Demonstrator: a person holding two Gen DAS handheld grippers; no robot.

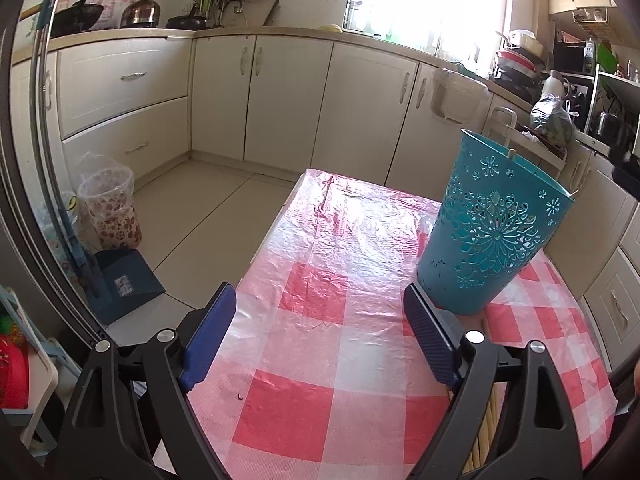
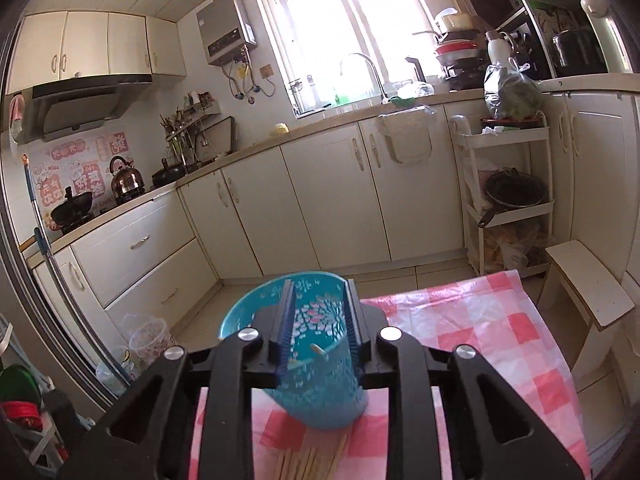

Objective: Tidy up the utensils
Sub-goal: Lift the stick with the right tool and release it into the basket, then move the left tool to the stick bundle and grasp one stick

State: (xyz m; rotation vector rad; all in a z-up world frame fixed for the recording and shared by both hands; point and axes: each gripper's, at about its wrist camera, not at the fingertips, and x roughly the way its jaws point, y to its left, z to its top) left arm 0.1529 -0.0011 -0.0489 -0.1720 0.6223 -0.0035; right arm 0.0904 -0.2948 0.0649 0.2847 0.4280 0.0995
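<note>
One chopstick [image 2: 319, 349] in teal holder [image 2: 316, 364]; rest of chopsticks [image 2: 308, 460] on table. My R gripper [image 2: 318, 322] parted, empty; L gripper [image 1: 320, 312] wide apart, empty.

- Chopsticks [image 2: 316, 462] on the counter [image 2: 500, 332]: their ends run off the bottom edge; the right gripper [image 2: 318, 330] hides others.
- Holder [image 2: 320, 384]: jaws cover part of its rim; the stick [image 2: 318, 349] inside is blurred.
- Left view: chopsticks [image 1: 486, 432] mostly hidden behind the gripper [image 1: 320, 312].
</note>
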